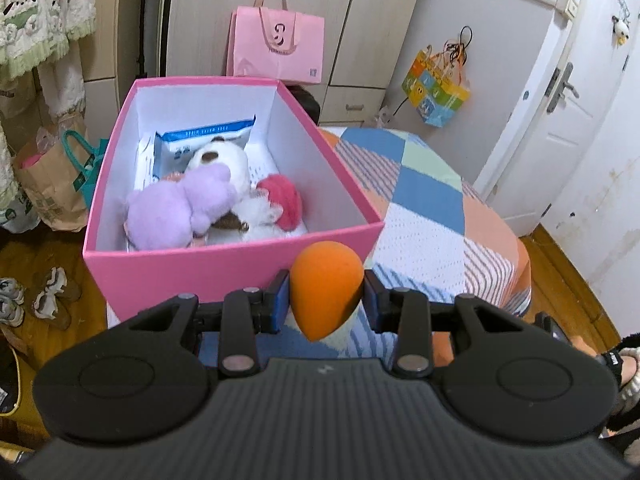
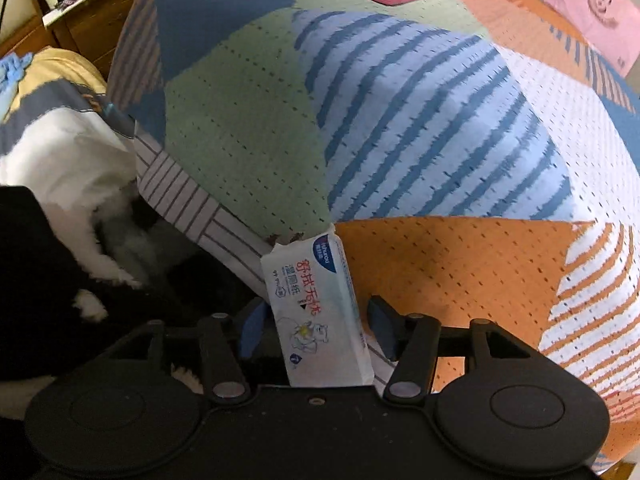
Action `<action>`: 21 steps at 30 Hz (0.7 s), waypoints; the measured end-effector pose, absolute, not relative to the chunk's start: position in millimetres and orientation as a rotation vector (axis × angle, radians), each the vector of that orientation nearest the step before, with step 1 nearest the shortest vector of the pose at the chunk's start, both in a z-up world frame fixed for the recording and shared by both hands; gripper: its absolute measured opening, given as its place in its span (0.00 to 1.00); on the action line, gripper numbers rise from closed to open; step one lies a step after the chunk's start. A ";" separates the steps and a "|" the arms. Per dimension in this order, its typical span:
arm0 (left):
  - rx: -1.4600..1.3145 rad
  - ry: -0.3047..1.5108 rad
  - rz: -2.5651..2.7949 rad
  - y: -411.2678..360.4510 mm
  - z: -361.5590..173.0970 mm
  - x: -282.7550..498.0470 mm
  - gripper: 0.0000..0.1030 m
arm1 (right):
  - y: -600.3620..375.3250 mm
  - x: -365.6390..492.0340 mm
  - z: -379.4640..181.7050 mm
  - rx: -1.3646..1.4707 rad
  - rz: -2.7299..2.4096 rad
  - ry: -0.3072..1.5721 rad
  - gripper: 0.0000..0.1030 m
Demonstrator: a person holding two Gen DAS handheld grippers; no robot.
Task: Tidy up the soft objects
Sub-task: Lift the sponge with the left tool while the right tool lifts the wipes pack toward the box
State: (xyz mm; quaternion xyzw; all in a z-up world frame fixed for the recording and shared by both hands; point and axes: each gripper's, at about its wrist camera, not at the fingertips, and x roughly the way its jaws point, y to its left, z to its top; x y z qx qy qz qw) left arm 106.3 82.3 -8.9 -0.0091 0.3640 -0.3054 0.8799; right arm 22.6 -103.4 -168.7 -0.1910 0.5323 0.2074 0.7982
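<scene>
- Left gripper [image 1: 326, 300]: fingers clamp orange teardrop foam sponge [image 1: 326, 288], just before open pink cardboard box [image 1: 224, 268] on the patchwork-covered bed [image 1: 432, 216].
- Right gripper [image 2: 316, 320]: fingers parted, flanking white tissue pack [image 2: 316, 312] at the bed's edge.

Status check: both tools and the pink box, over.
Left tool shut on orange sponge, short of pink box. Right tool open around tissue pack on bedspread. Nothing blocking.

A bed [image 1: 424, 216] covered with a patchwork quilt [image 2: 400, 120] carries a pink box [image 1: 224, 276] at its far left side and a tissue pack [image 2: 316, 320] lying near the quilt's near edge.
</scene>
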 end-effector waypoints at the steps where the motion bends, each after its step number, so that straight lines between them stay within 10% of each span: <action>1: -0.017 0.760 -0.637 83.1 -9.8 104.8 0.35 | -102.5 20.2 -167.4 -0.416 0.437 1.125 0.45; 21: 0.055 0.704 -0.666 82.5 21.4 94.0 0.35 | -158.7 43.1 -19.8 -0.084 0.468 0.925 0.43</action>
